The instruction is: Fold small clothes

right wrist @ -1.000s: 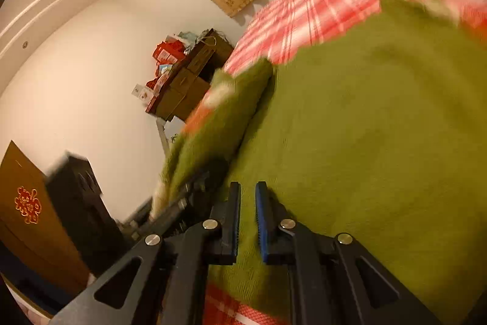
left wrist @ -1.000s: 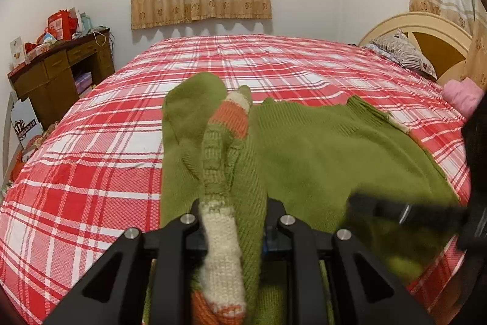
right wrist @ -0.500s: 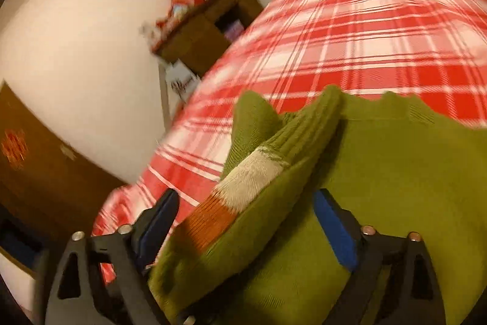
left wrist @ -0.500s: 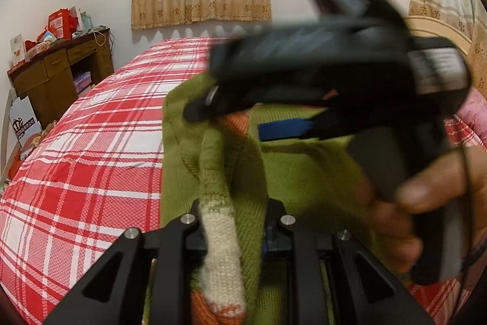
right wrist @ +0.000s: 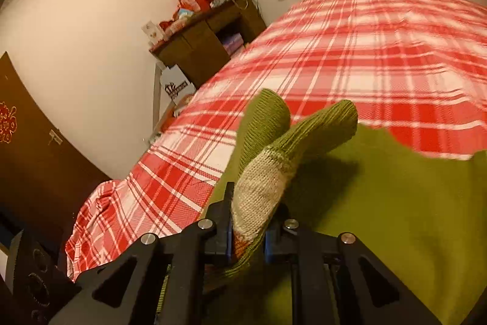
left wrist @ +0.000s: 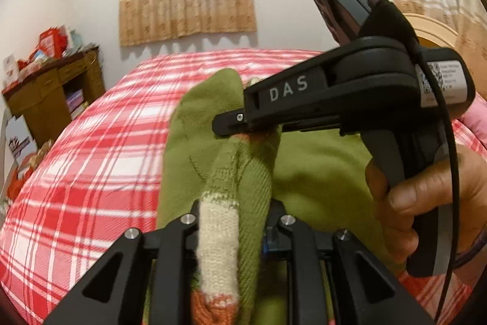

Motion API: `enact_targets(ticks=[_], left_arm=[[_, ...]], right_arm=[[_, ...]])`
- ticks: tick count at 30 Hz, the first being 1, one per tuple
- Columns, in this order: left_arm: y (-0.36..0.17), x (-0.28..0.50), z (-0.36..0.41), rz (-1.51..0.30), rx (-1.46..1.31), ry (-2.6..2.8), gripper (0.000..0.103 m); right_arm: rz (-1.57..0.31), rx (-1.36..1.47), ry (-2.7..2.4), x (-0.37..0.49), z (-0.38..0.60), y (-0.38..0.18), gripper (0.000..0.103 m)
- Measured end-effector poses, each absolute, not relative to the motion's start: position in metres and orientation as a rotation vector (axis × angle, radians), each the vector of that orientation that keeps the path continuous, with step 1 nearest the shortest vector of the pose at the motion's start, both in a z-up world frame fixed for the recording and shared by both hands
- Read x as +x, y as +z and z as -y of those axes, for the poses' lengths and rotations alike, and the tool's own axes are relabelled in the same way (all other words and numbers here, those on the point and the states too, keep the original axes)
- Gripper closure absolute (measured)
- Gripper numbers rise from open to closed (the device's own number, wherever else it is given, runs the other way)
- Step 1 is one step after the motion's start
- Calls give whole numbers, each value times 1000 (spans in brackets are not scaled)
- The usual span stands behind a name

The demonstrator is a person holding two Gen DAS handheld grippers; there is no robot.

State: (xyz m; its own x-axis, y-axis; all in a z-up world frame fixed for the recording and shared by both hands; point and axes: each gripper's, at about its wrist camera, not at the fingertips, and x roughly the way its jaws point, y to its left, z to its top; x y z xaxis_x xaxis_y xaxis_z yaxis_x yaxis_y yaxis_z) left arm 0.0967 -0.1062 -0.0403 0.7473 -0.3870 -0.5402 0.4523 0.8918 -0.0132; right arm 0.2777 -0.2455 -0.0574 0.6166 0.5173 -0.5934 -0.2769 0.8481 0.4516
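A green knitted sweater (left wrist: 319, 172) lies on the bed, its body spread to the right (right wrist: 395, 203). Its sleeve (left wrist: 217, 233), with cream and orange bands near the cuff, is lifted off the body. My left gripper (left wrist: 231, 221) is shut on the sleeve at the cream band. My right gripper (right wrist: 248, 221) is closing, and its pads press on the same sleeve (right wrist: 268, 181) at the cream and orange part. In the left wrist view the right gripper (left wrist: 231, 124) reaches in from the right, held by a hand (left wrist: 426, 197), farther up the sleeve.
The bed (left wrist: 91, 172) has a red and white plaid cover (right wrist: 365, 66). A cluttered wooden desk (left wrist: 51, 99) stands by the wall at its left. A headboard (left wrist: 435, 32) and something pink (left wrist: 478, 124) are at the right. A dark door (right wrist: 24, 142) is at far left.
The right gripper swung in from the right, opened wide around the raised sleeve, then shut on it. The left gripper kept its hold and rose slightly.
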Motion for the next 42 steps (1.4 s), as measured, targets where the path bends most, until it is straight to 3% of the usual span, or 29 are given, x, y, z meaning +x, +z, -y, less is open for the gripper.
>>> enact_targets(ticks=[7, 20, 26, 28, 33, 38, 39, 41, 42], left_arm=[[-32, 76, 181, -543, 184, -573, 82], [-64, 53, 262, -615, 324, -637, 80], [-46, 29, 205, -606, 281, -712, 43], [-42, 14, 173, -566, 245, -677, 26], [-49, 12, 103, -627, 128, -578, 25], [-58, 9, 81, -687, 123, -488, 25], [-59, 8, 79, -693, 118, -483, 25], [-58, 3, 78, -700, 113, -484, 25], [-57, 3, 80, -696, 113, -483, 25]], right_arm=[[-768, 341, 365, 243, 325, -49, 90], [-804, 562, 282, 215, 417, -129, 90], [-799, 591, 218, 181, 424, -113, 79], [-769, 515, 136, 149, 424, -99, 77], [-728, 433, 64, 85, 412, -76, 76], [-668, 341, 178, 59, 359, -42, 75], [-676, 311, 218, 61, 344, -37, 72], [-695, 235, 258, 67, 319, -33, 40], [-700, 178, 273, 71, 305, -34, 34]])
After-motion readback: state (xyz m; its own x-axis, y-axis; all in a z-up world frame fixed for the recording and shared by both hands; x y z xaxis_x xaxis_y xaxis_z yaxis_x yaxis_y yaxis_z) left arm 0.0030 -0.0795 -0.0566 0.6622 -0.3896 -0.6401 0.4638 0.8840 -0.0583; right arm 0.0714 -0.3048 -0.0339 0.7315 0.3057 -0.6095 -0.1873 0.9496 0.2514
